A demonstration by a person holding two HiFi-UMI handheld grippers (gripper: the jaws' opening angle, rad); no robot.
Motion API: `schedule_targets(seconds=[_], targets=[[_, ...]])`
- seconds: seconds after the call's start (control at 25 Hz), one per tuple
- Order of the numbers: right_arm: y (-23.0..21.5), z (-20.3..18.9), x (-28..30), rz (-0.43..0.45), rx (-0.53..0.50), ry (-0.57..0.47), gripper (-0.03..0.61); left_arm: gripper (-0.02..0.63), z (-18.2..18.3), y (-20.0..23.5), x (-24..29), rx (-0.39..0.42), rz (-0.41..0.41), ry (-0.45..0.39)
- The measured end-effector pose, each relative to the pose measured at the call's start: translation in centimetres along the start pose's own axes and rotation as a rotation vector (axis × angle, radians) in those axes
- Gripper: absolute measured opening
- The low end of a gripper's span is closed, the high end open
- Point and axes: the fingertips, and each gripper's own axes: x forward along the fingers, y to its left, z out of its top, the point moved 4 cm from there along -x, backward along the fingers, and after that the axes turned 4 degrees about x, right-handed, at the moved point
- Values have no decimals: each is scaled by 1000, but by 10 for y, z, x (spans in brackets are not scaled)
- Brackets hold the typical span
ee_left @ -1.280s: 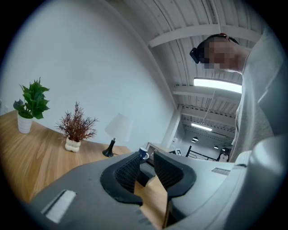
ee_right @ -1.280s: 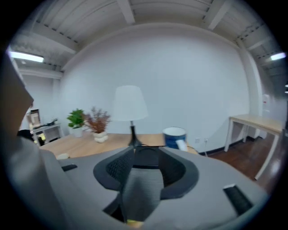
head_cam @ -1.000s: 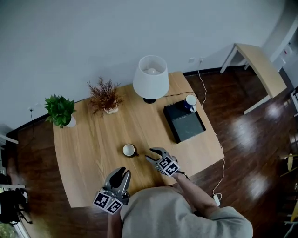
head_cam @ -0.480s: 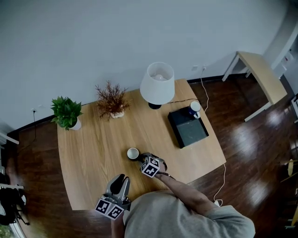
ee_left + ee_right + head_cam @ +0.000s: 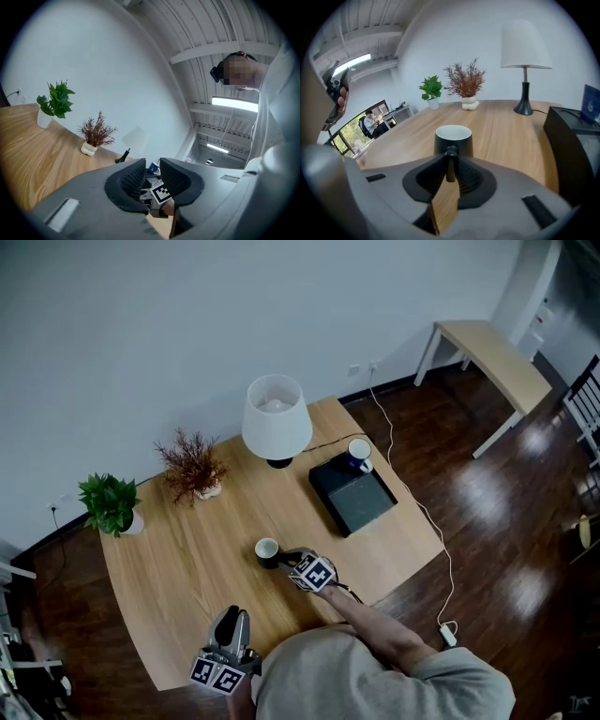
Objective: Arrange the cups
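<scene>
Tabletop [image 5: 178, 549] is mostly bare. Black box [image 5: 361, 502] sits on its right side, with a blue-and-white cup [image 5: 358, 452] at the box's far corner. Dark cup [image 5: 453, 138] stands upright mid-tabletop, well apart from the box.

Risk: the grip is on the handle only, so the cup could swing or slip on lift.

The cup is white inside and looks empty.

Right claw [image 5: 450, 164] has just been closing and now pinches the thin handle [image 5: 450, 152]. Left claw [image 5: 149, 174] is narrow and empty.

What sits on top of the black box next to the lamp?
A blue cup with a white inside stands at the black box's far corner. The rest of the top looks bare; the patch under the cup is covered.
</scene>
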Motion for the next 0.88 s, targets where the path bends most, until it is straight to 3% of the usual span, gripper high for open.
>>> schedule_targets(seconds=[0.16,0.32,0.56,0.72,0.88], targets=[[-25,-13,-21,-68,25,-44,80,84,-1,-5,9,0,-26,20],[-47,-6,-53,-115,88,-155,80,84,-3,-8,10,-5,-23,35],[-158,55,-126,-364,94,-348,80,84,-3,-9,13,2,-24,46],[-235,74,-137,-491,113,-337,80,84,-3,-12,14,13,-24,46],[-264,60,-124,-526,126,-277,80,84,-1,-12,11,21,-8,48]])
